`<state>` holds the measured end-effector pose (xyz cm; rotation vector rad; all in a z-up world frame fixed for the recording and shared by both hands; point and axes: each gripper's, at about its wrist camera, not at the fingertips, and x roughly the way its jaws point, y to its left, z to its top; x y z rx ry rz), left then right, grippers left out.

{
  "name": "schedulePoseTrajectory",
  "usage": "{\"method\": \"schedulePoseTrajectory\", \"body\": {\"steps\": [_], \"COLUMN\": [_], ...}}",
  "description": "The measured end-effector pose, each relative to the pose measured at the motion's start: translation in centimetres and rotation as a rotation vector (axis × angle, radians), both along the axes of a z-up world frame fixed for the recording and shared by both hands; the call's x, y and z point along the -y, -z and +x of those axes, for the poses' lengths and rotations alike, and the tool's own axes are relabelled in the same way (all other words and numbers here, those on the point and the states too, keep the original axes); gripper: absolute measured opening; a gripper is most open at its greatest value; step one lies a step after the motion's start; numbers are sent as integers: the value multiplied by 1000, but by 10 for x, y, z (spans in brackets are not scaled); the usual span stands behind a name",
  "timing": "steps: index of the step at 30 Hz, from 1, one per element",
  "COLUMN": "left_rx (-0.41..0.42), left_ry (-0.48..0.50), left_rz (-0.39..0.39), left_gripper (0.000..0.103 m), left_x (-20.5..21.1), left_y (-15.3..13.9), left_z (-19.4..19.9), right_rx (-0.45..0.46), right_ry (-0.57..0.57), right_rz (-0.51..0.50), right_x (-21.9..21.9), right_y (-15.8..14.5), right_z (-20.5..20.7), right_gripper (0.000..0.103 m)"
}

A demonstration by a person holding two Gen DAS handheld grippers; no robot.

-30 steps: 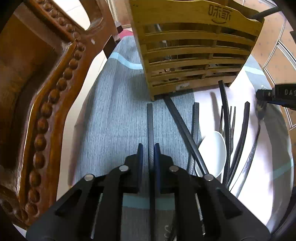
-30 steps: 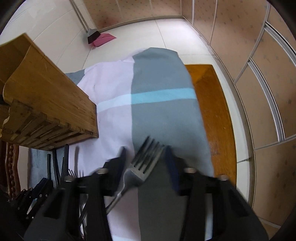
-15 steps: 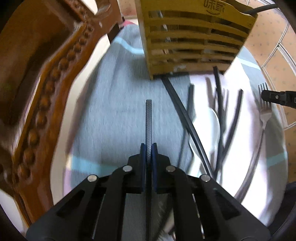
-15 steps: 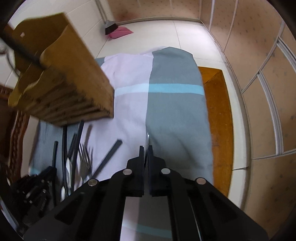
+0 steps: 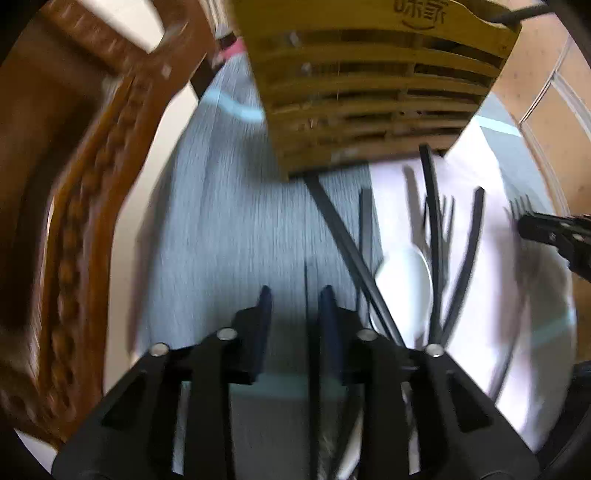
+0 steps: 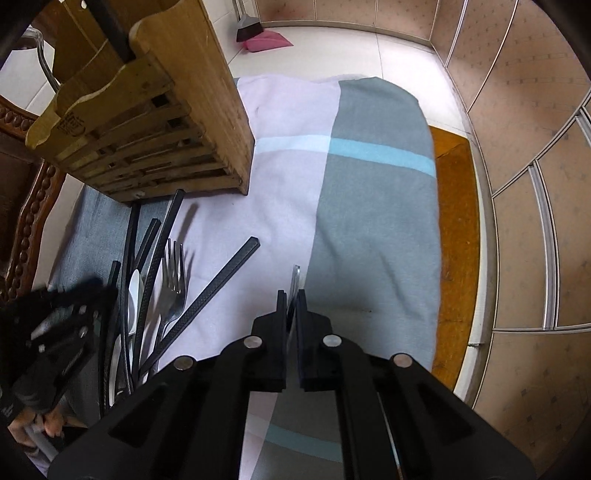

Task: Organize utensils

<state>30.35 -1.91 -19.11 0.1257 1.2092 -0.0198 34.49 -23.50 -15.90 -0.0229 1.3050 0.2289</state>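
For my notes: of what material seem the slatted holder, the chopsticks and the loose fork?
Holder: probably bamboo, yellow with visible grain, matte.
Chopsticks: black, square; fine weave texture suggests a fibre composite or plastic, uncertain.
Fork: metal, likely steel, with shiny grey reflections.

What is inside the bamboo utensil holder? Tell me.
A black chopstick and a curved metal handle poke out of the bamboo utensil holder; its walls hide their lower ends.

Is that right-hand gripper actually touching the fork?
Touching. The right wrist view shows the right gripper with its jaws shut on the fork, seen edge-on between them with no gap.
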Motion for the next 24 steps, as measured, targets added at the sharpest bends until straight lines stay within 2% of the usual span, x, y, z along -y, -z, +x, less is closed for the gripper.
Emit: {"method": "schedulePoseTrajectory", "body": {"steps": [2,3,4,7,12,16,18,21,22,24], "left_rx": [5,0,-13,-6,157,288,334,401,414,451], "left_ry": [8,5,7,9,-26,-70,-88,-112,-112,-114], "left_rz": [12,-8,-52,-56,-92,-123,-139,-151,-151,-142], "left_gripper": [32,24,8,7,7,7,7,7,7,7], "left_x": [3,3,3,7,-2,-13,-22,-21,-35,-36], "left_y": [0,-1,-1,-3,-54,-102,-121,-148,-156,-166], "left_z": [4,5,5,2,-21,-41,-41,-66,-58,-62], "right_rx": [-5,-7,-7,11,87,216,311,422,449,459], "right_ry": [0,1,2,-2,5,-3,-10,-13,-19,-32], "right_rz": [16,20,21,21,42,60,50,27,24,25], "right_x": [2,2,3,5,12,16,17,15,14,10], "right_y": [0,1,1,-5,-29,-69,-95,-125,-132,-140], "right_z": [1,3,3,4,-6,-29,-46,-63,-68,-72], "right_gripper": [5,5,5,5,5,4,4,3,2,2]}}
